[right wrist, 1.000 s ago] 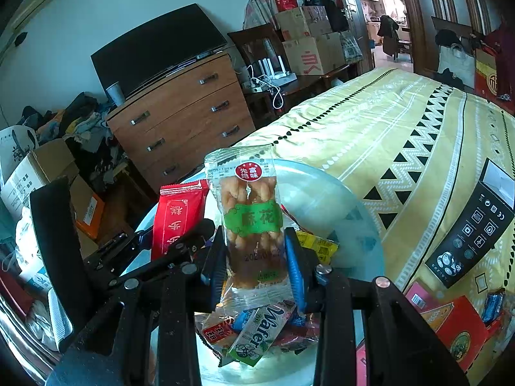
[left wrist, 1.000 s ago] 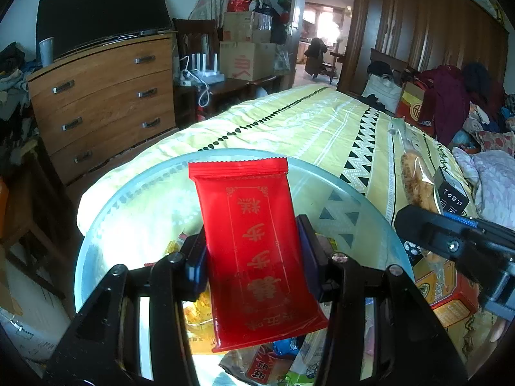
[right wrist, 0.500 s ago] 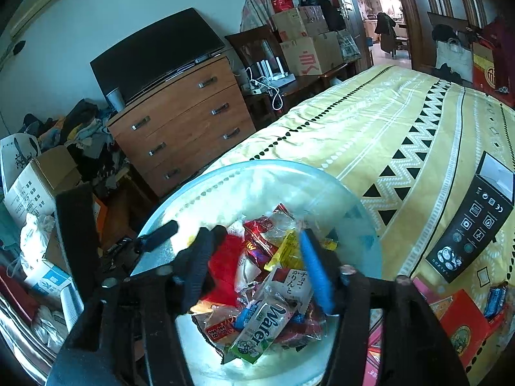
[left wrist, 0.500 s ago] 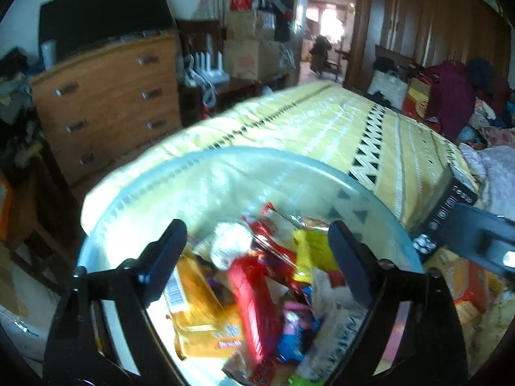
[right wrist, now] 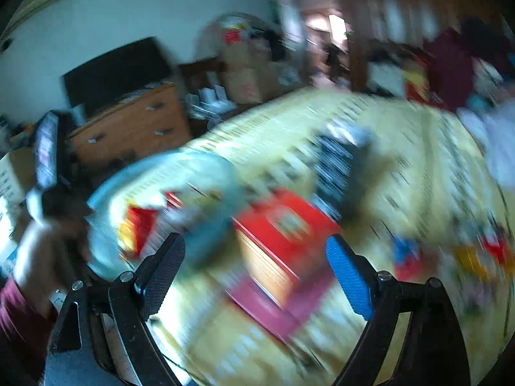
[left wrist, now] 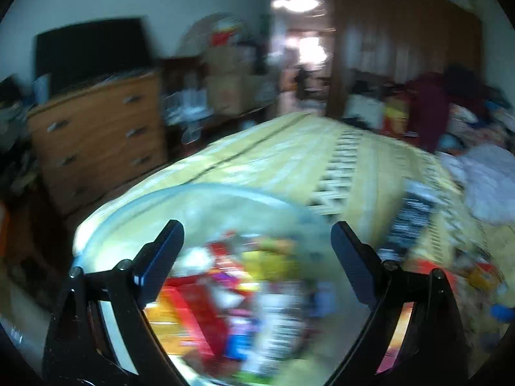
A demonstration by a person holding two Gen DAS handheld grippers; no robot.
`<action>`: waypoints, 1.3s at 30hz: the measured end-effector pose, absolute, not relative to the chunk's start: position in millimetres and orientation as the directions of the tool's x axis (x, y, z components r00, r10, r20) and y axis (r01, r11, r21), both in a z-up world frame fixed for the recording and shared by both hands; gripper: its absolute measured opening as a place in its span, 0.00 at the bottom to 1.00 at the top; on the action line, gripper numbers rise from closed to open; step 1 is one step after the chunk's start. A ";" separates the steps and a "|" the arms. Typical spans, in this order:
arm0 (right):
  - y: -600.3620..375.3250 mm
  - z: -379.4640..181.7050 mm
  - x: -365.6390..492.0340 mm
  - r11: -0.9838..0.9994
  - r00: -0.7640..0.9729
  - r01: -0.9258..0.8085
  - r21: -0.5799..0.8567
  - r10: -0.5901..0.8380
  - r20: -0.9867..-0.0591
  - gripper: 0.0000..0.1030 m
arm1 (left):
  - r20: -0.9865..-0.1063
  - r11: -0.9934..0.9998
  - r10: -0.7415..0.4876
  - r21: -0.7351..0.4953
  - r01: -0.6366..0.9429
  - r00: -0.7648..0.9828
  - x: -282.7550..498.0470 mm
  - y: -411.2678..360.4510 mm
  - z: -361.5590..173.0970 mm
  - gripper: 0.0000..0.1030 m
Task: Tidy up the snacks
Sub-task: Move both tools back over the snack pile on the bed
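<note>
Bed (left wrist: 289,160) with yellow cover fills ground ahead of both grippers. Clear bowl (left wrist: 193,189) of snacks (left wrist: 231,289) directly below left gripper (left wrist: 256,251); jaws spread, nothing between. Red box (right wrist: 286,225) on cover just ahead of right gripper (right wrist: 254,257); jaws opening, empty; bowl ahead-left. Both views blurred.

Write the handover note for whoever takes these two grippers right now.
Left gripper: jaws wide, nothing between them, above the clear bowl.
Right gripper: jaws opening, empty, over the red box on the yellow bedspread.
Done: a heap of snack packets lies in the bowl.
Left: loose snacks lie on the bedspread to the right of the red box; the view is blurred, so count them yourself. A black remote lies beyond the box.
</note>
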State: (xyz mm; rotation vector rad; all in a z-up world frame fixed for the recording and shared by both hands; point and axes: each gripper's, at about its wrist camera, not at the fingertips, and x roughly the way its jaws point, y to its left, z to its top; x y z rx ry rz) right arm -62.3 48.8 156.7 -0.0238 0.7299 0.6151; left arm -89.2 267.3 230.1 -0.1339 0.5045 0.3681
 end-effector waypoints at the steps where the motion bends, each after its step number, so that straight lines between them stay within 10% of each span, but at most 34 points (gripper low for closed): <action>1: 24.4 141.3 -64.6 0.854 0.581 -0.488 0.181 0.472 -0.663 0.88 | -0.485 0.943 0.277 -0.028 -0.331 0.829 -87.6 252.5 234.3 0.91; 11: -102.4 75.5 -83.0 0.922 0.542 -0.315 0.225 0.369 -0.755 0.81 | -0.486 0.963 -0.168 0.105 0.248 0.858 -100.2 47.0 211.0 0.91; 17: -120.7 59.4 -38.1 0.916 0.523 -0.348 0.198 0.365 -0.770 0.66 | -0.619 0.966 -0.180 0.034 0.255 0.765 -94.3 27.8 166.4 0.91; 30: -67.9 14.0 226.3 0.924 0.438 -0.326 0.198 0.333 -0.835 0.69 | -0.642 0.948 -0.104 0.167 0.272 0.759 -108.7 12.7 158.9 0.91; 39: -28.9 -5.1 156.5 0.822 0.261 -0.544 0.169 0.357 -0.897 0.68 | -0.668 0.957 -0.136 0.104 0.272 0.732 -105.3 16.9 150.4 0.91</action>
